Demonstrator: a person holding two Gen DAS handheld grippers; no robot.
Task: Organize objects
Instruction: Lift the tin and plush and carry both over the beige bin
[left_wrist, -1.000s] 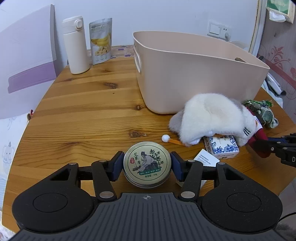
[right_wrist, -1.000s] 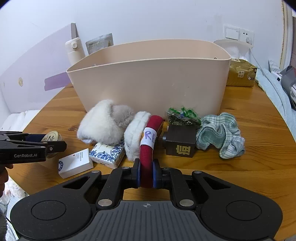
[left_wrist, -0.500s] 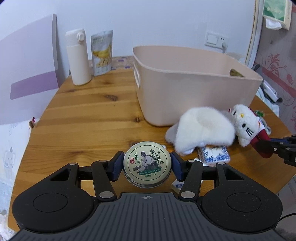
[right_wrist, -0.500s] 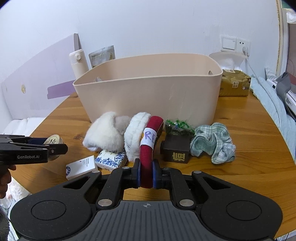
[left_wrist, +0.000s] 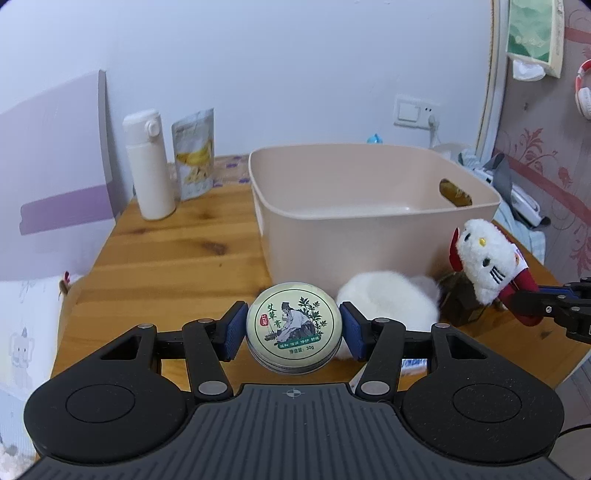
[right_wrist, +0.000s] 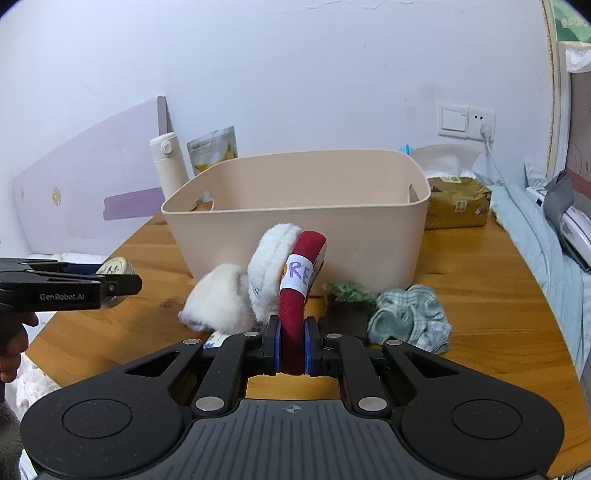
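Note:
My left gripper (left_wrist: 293, 330) is shut on a round tin (left_wrist: 293, 326) with a green-and-white printed lid, held above the wooden table (left_wrist: 177, 258). My right gripper (right_wrist: 291, 345) is shut on the red part of a white cat plush (right_wrist: 301, 273), lifted off the table; the plush's face (left_wrist: 484, 258) shows in the left wrist view. A beige plastic bin (left_wrist: 369, 221) stands just behind both, and what I see of its inside is bare. A white fluffy item (right_wrist: 218, 302) lies in front of the bin.
A crumpled green checked cloth (right_wrist: 410, 317) and a green packet (right_wrist: 349, 291) lie right of the plush. A white bottle (left_wrist: 149, 166) and a snack pouch (left_wrist: 194, 158) stand at the table's back left. A brown tissue pack (right_wrist: 458, 203) sits behind the bin.
Both grippers have risen with their loads. The tin and the plush left the table and the bin's inside came into view. The fluffy item and small boxes stayed on the table.

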